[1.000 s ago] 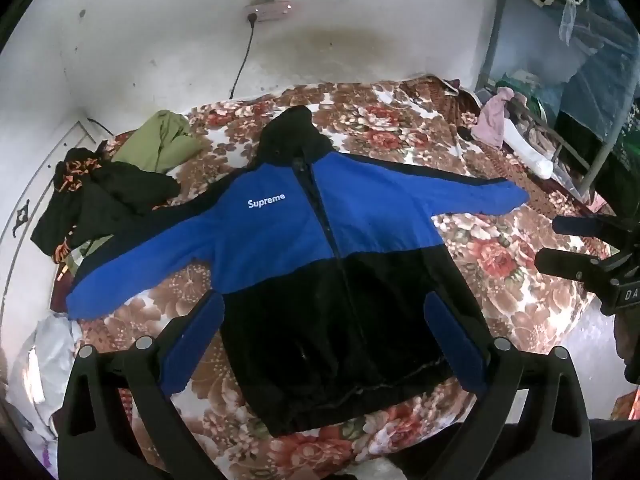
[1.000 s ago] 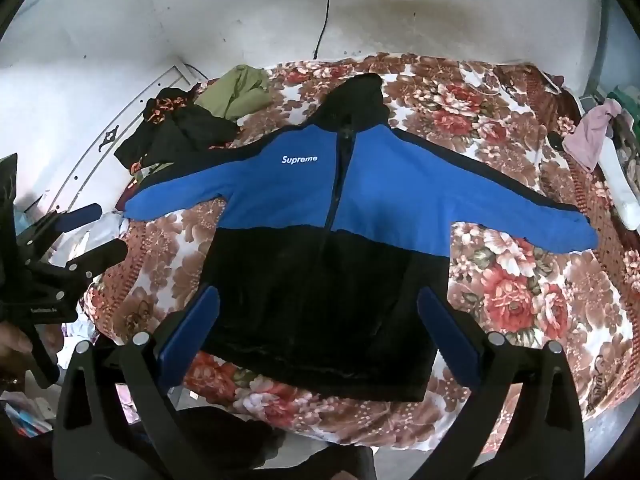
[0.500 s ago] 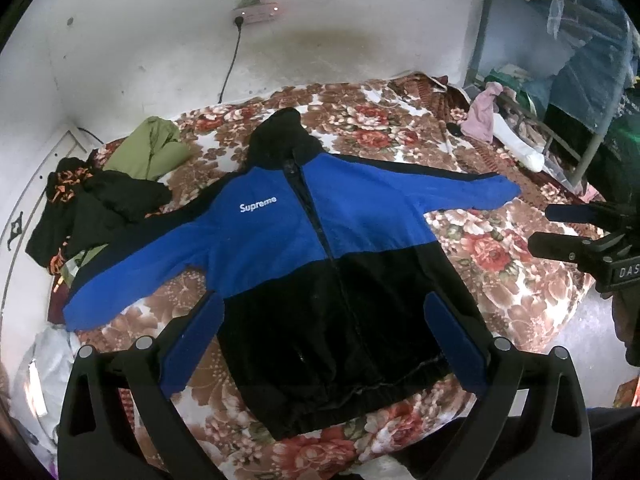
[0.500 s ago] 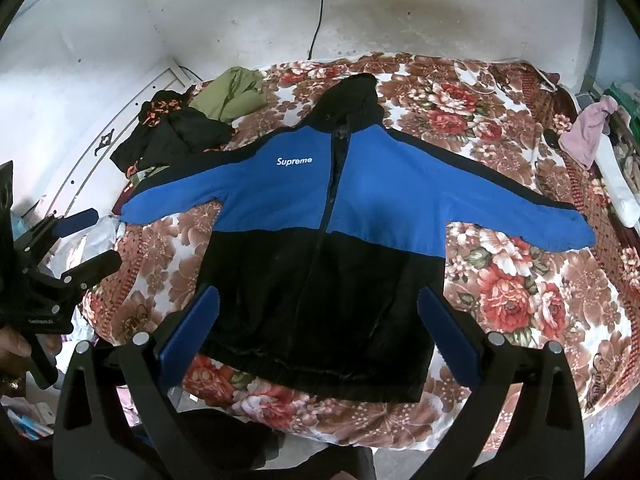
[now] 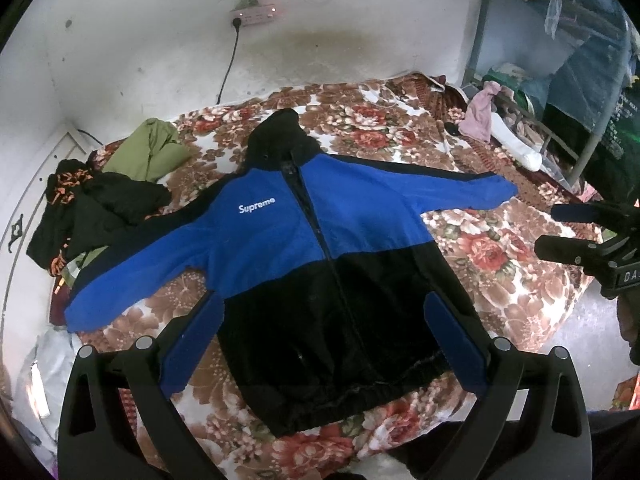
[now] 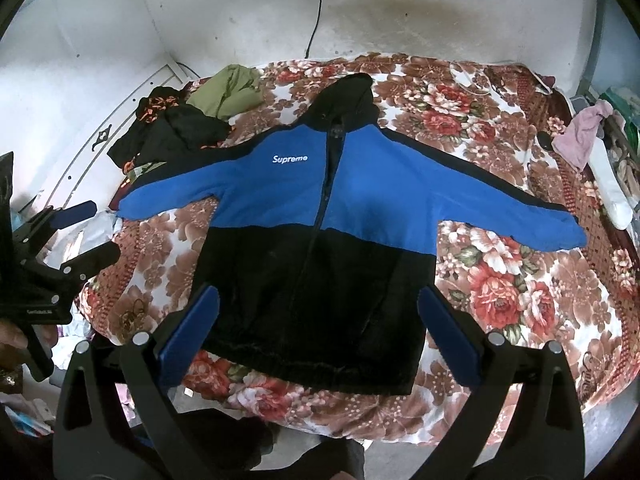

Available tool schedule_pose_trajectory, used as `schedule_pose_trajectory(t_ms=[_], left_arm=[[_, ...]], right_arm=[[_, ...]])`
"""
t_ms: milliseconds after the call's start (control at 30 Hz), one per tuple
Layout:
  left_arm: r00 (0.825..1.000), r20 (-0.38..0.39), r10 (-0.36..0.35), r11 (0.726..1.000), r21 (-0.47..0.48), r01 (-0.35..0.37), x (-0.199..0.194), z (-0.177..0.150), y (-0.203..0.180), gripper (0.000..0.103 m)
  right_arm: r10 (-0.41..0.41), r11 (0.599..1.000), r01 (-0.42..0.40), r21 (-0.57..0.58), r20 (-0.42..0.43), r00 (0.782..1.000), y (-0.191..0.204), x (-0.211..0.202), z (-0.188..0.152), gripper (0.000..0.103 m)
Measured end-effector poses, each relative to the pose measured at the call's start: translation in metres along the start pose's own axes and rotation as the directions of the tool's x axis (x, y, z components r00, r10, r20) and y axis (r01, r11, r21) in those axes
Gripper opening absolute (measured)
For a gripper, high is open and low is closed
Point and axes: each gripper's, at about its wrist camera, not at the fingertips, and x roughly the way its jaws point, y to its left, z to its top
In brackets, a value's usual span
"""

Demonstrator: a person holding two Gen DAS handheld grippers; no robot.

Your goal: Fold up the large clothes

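A blue and black hooded jacket with a white Supreme logo lies flat, front up, sleeves spread, on a floral bed cover; it also shows in the right wrist view. My left gripper is open and empty, held above the jacket's hem. My right gripper is open and empty, also above the hem. The right gripper shows at the right edge of the left wrist view, and the left gripper at the left edge of the right wrist view.
A green garment and a pile of dark clothes lie on the bed's far left. Pink cloth and a white item lie at the far right beside a metal rack. A power strip hangs on the wall.
Both grippers have drawn back and up a little, so the jacket sits slightly lower and smaller in view. The jacket has not moved. Both grippers stay open.
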Motion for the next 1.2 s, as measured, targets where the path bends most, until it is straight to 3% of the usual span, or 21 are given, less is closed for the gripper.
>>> schedule_pose_trajectory(t_ms=[300,500,1200], left_arm=[[1.000,-0.007,0.015,1.000,-0.022,-0.015,-0.007,0.001,0.005,0.098],[1.000,-0.011,0.014,0.999,-0.045,-0.015,-0.009,0.005,0.019,0.098],[0.999,-0.035,-0.032,0.999,0.002,0.032,0.000,0.005,0.052,0.098]], right_arm=[[0.019,1.000,-0.019,0.000,-0.002,1.000,0.006,-0.009,-0.006,0.099],[0.025,0.999,-0.025,0.048,-0.010,1.000,0.018,-0.005,0.008,0.099],[-0.045,0.993,0.047,0.108,-0.016,0.999,0.044,-0.005,0.021,0.098]])
